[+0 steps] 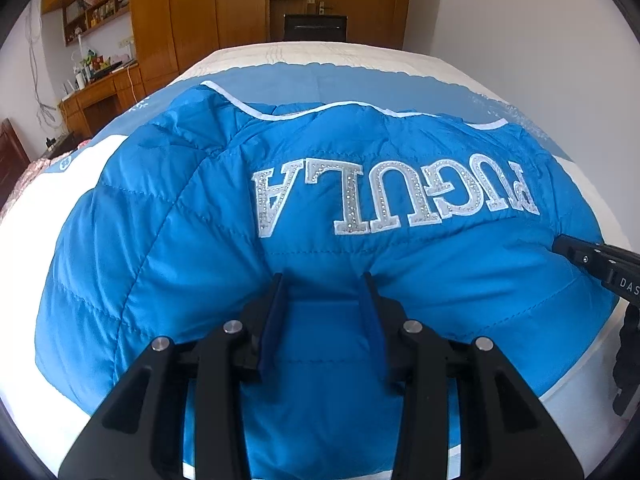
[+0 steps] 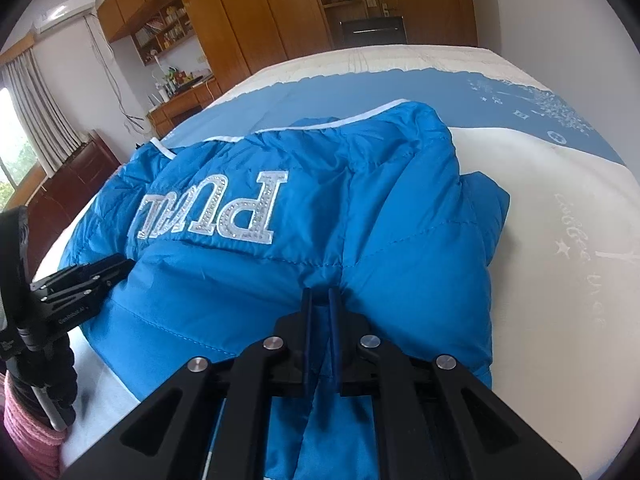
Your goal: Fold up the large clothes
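Blue quilted puffer jacket (image 1: 320, 208) with sparkly silver-white letters lies spread on a bed (image 2: 552, 248) covered in a white and blue sheet; left hand-held gripper (image 1: 326, 284), at six o'clock in its view, grasps a thick fold of the jacket's near edge between partly spread jaws; right hand-held gripper (image 2: 320, 296) is clenched tight on thinner fabric; wooden wardrobes (image 1: 192, 12) stand at twelve o'clock.

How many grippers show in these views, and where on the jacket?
2. The left gripper is at the near edge of the jacket, fabric between its parted fingers. The right gripper is shut on a fold nearer the other end. None seems hidden.
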Available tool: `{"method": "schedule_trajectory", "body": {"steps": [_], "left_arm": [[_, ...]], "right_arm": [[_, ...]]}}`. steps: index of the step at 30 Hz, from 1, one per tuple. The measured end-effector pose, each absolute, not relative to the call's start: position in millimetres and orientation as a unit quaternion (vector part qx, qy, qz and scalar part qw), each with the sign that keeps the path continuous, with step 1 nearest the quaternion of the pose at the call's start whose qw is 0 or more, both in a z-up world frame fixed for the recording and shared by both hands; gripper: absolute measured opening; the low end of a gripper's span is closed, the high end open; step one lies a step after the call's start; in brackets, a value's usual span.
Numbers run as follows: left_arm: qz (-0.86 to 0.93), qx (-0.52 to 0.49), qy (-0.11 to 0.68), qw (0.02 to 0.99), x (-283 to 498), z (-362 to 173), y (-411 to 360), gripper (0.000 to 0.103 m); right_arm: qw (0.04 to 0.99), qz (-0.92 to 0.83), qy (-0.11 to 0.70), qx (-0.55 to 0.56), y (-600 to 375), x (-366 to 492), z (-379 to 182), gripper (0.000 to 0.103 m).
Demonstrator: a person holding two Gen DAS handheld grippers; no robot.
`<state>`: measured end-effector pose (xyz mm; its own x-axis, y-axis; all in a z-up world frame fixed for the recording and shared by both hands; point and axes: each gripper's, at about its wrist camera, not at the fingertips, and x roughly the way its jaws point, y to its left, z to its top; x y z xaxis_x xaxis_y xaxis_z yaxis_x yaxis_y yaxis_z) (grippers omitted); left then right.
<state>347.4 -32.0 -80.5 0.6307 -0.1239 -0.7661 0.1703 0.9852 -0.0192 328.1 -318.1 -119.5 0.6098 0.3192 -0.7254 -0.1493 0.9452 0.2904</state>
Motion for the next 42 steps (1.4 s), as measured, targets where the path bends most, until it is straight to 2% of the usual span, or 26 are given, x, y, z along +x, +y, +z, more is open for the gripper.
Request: {"method": "schedule_trajectory", "body": {"steps": [4, 6, 8, 14, 20, 23, 25, 27, 31, 33, 35, 42], "left_arm": [[-0.075, 0.033, 0.416, 0.906, 343.8, -73.9, -35.8, 0.037], [-0.075, 0.029, 0.414, 0.907, 341.9, -68.8, -35.0, 0.037], [-0.072, 0.035, 0.404, 0.911, 339.2, -62.3, -34.8, 0.037], [-0.071, 0.043, 0.387, 0.918, 332.1, -45.4, -36.7, 0.04], [-0.055, 0.055, 0.38, 0.922, 326.0, -40.4, -24.2, 0.053], [-0.045, 0.063, 0.375, 0.924, 322.5, -37.5, -13.8, 0.058], [-0.041, 0.062, 0.37, 0.926, 320.6, -34.1, -5.7, 0.067], [-0.035, 0.059, 0.367, 0.928, 320.3, -30.6, 3.2, 0.069], [-0.024, 0.026, 0.372, 0.927, 326.4, -23.3, 35.2, 0.081], [-0.018, 0.003, 0.375, 0.927, 331.3, -18.7, 55.5, 0.083], [-0.005, -0.025, 0.376, 0.926, 338.3, -14.6, 80.7, 0.088], [-0.029, -0.082, 0.421, 0.903, 368.8, -29.4, 130.5, 0.089]], "right_arm": [[0.888, 0.143, 0.423, 0.106, -322.5, 326.2, -109.9, 0.012], [0.886, 0.151, 0.424, 0.114, -325.9, 324.6, -103.5, 0.022], [0.888, 0.151, 0.418, 0.117, -328.3, 322.0, -97.1, 0.027], [0.897, 0.143, 0.401, 0.118, -340.3, 313.6, -77.7, 0.031], [0.902, 0.11, 0.393, 0.142, -369.2, 311.4, -69.9, 0.055], [0.9, 0.103, 0.394, 0.154, -385.8, 310.8, -69.6, 0.059], [0.899, 0.099, 0.398, 0.154, -391.8, 310.3, -71.0, 0.066], [0.894, 0.099, 0.405, 0.162, -399.8, 310.1, -74.4, 0.068], [0.876, 0.114, 0.424, 0.2, -413.5, 313.8, -86.2, 0.072], [0.863, 0.131, 0.434, 0.223, -421.2, 318.1, -93.2, 0.074], [0.851, 0.141, 0.443, 0.243, -425.4, 321.8, -99.5, 0.079], [0.803, 0.189, 0.475, 0.307, -436.4, 340.2, -129.5, 0.081]]}}
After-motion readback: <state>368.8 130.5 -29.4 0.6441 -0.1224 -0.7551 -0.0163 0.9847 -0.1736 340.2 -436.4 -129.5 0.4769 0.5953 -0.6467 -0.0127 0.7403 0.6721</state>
